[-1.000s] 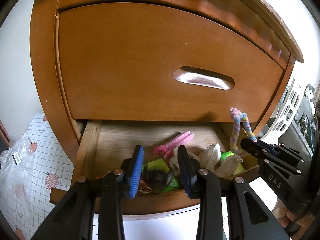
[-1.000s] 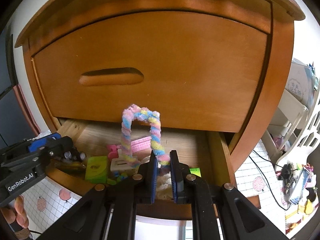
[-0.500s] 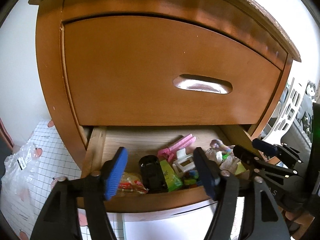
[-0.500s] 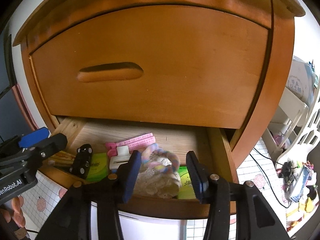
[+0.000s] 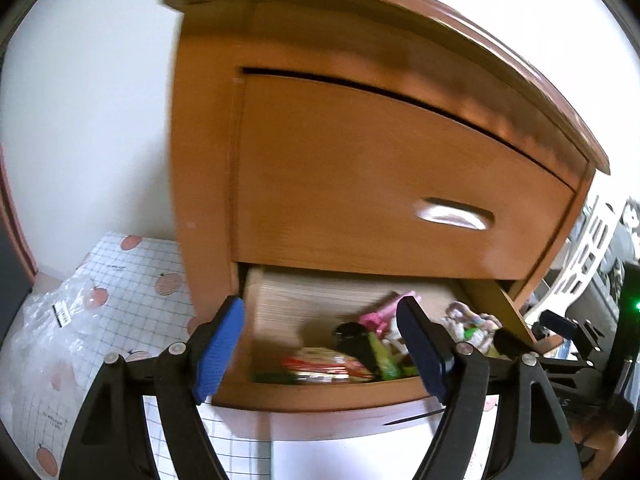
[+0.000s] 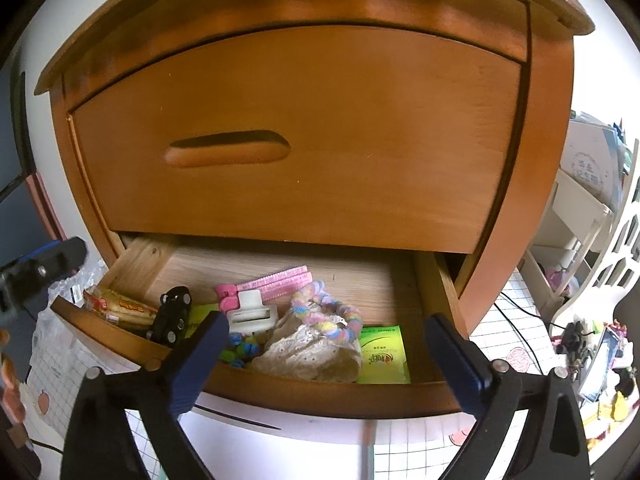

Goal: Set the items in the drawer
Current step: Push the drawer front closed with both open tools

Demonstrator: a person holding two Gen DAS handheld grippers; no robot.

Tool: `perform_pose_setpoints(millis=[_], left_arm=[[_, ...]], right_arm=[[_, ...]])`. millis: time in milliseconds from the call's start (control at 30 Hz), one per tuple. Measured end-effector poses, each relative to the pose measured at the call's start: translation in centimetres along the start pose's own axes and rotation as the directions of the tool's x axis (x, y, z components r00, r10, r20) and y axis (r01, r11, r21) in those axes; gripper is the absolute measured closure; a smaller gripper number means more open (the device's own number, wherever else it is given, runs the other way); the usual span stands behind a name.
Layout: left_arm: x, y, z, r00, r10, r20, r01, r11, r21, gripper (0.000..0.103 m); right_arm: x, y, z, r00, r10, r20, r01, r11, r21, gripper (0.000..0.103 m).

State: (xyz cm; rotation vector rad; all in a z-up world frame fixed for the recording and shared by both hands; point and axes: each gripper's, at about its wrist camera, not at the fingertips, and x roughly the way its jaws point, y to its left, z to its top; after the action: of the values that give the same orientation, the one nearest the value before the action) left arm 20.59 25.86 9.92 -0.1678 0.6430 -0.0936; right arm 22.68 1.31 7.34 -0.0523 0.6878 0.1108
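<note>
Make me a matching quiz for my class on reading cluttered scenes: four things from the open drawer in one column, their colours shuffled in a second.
Things:
1. toy car
2. hair clip
3. sachet
4. braided ring

Colours:
A. green
B. pastel pink, blue and yellow
C. black
D. pink

Pairs: 1-C, 2-D, 3-A, 4-B
</note>
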Motion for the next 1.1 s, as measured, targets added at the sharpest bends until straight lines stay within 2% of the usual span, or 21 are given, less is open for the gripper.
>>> perform_pose_setpoints(millis=[200, 433, 700, 867, 967, 1100], left_arm=[[-0.6, 2.4, -0.5, 0.999, 0.053, -0.004, -0.053, 0.998, -0.030, 0.024], [2.0, 2.3, -2.1, 0.989, 0.122, -0.088, -0.120, 0.992, 0.027, 0.024], [3.1, 1.3, -2.5, 0.985, 0.149, -0.088, -0.144, 0.988, 0.064, 0.024], [4.2, 1.2, -2.7, 0.984, 0.149, -0.096, -0.142, 0.987, 0.073, 0.024], [4.7, 1.2, -2.6, 0.983, 0.149, -0.103, -0.144, 0.988, 0.062, 0.017], [4.4, 1.1, -2.7, 0.986, 0.143, -0.086, -0.139, 0.989, 0.051, 0.017]], right_arm=[[-1.0, -0.2, -0.3, 1.000, 0.018, 0.010, -0.018, 1.000, 0.014, 0.002], [-1.6, -0.3, -1.8, 0.999, 0.041, 0.012, -0.041, 0.998, 0.051, 0.002], [-2.2, -0.5, -2.5, 0.999, 0.041, 0.024, -0.043, 0.997, 0.065, 0.002], [-2.7, 0.2, -3.0, 0.999, 0.026, 0.042, -0.028, 0.999, 0.033, 0.002], [-2.9, 0.6, -3.4, 0.998, 0.025, 0.049, -0.026, 1.000, 0.016, 0.002], [-3.2, 0.8, -3.8, 0.998, 0.026, 0.050, -0.026, 1.000, 0.011, 0.002]])
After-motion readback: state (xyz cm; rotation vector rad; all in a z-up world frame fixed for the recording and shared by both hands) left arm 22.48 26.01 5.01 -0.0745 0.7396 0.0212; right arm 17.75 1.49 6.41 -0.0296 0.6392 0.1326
